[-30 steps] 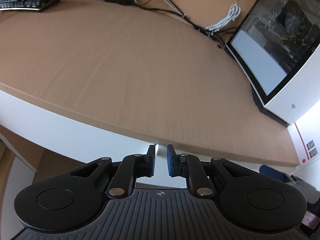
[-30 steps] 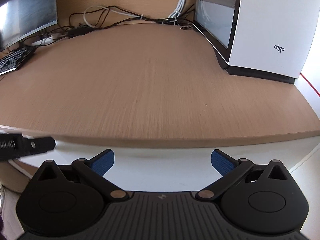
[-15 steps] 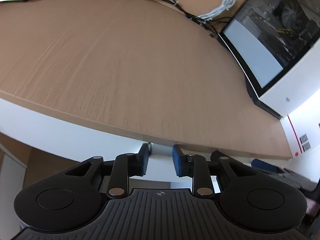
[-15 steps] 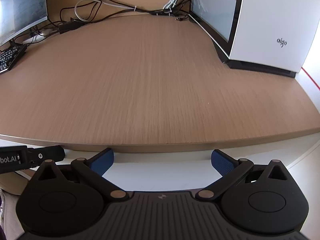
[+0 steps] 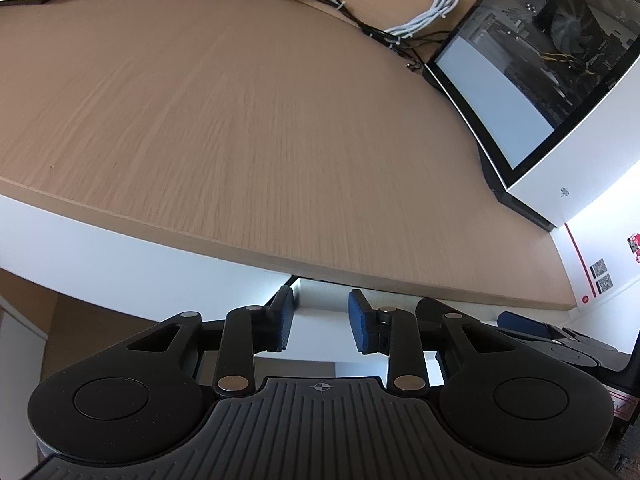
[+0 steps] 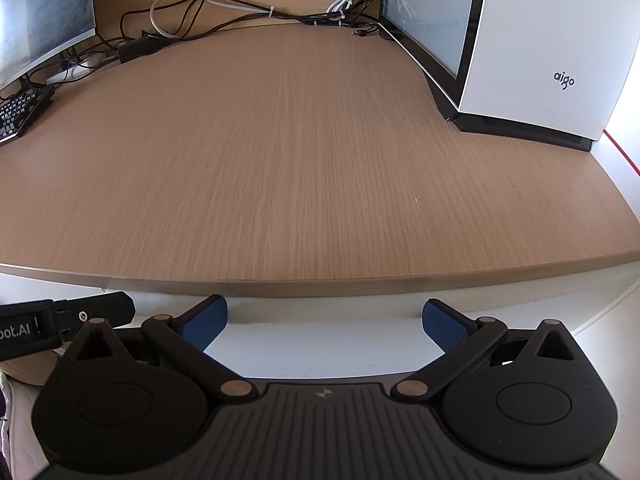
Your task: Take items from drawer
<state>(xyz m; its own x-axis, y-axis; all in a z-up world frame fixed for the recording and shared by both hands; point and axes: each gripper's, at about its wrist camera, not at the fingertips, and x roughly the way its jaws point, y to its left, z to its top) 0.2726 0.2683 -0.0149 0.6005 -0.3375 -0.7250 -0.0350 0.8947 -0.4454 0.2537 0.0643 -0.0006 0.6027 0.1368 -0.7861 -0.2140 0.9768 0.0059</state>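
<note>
A white drawer front (image 5: 328, 344) runs under the edge of the wooden desk (image 5: 240, 120), with a thin dark seam at its upper left corner. My left gripper (image 5: 320, 308) hangs just in front of that seam; its jaws are opening, and only the white panel shows behind the blue pads (image 5: 286, 320). In the right wrist view my right gripper (image 6: 325, 312) stands wide open before the same white drawer front (image 6: 320, 344), with nothing between its fingers. A tip of the left gripper (image 6: 96, 312) reaches in from the left. The drawer's inside is hidden.
A white computer case (image 6: 540, 48) with a glass side stands at the desk's right end. A tangle of cables (image 6: 240, 20) lies along the back wall, with a monitor (image 6: 40, 20) and keyboard (image 6: 20, 112) at the left. The right gripper's body (image 5: 560, 348) sits beside the left one.
The left gripper's jaws have gone from shut to roughly half apart. Both views have tipped slightly, with the desk edge now a little higher in frame. The right gripper stays wide open.
</note>
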